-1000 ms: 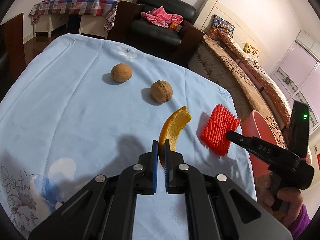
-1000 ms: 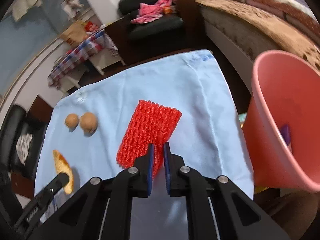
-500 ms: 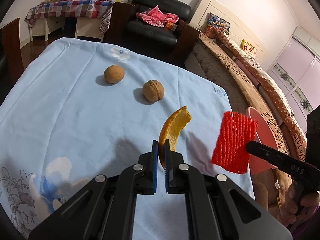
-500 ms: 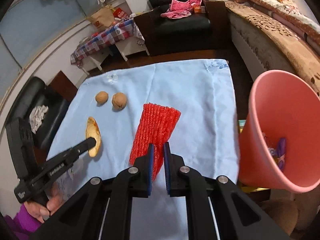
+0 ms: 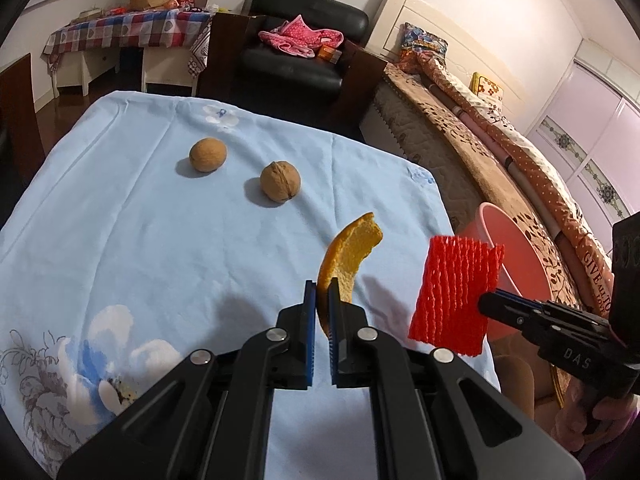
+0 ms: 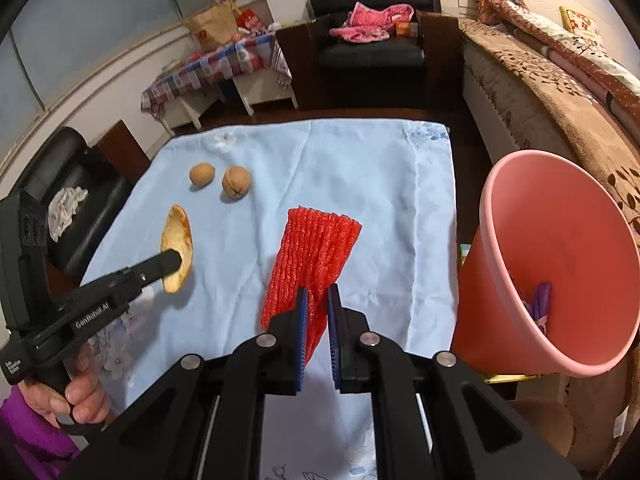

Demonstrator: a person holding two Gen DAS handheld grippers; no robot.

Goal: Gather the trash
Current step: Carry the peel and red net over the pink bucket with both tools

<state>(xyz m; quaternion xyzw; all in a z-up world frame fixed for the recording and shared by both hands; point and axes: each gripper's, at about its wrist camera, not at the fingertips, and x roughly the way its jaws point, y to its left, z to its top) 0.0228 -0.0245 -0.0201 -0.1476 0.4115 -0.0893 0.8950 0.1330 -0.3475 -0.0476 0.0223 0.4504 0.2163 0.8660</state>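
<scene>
Having risen off the counter [image 6: 380, 184] since a second ago: red foam mesh sleeve [image 6: 310, 258], clamped in right claw [image 6: 317, 320], nearing round pink plastic bin [image 6: 560, 264]. Clamping curved orange peel [image 5: 348, 256], raised left of bin: left claw [image 5: 321, 312]. Looking ready for dropping in.

Each camera rides on a hand-held gripper and looks forward and steeply down along its own two fingers, close above the blue tablecloth [image 5: 120, 216]. The left wrist view faces the far armchair [image 5: 304, 40] from the table's near left; the right wrist view sits nearer the pink bucket [image 6: 560, 264]. Both share the cloth, two walnuts [image 6: 236, 182], the bucket and armchair, and each sees the other gripper.
</scene>
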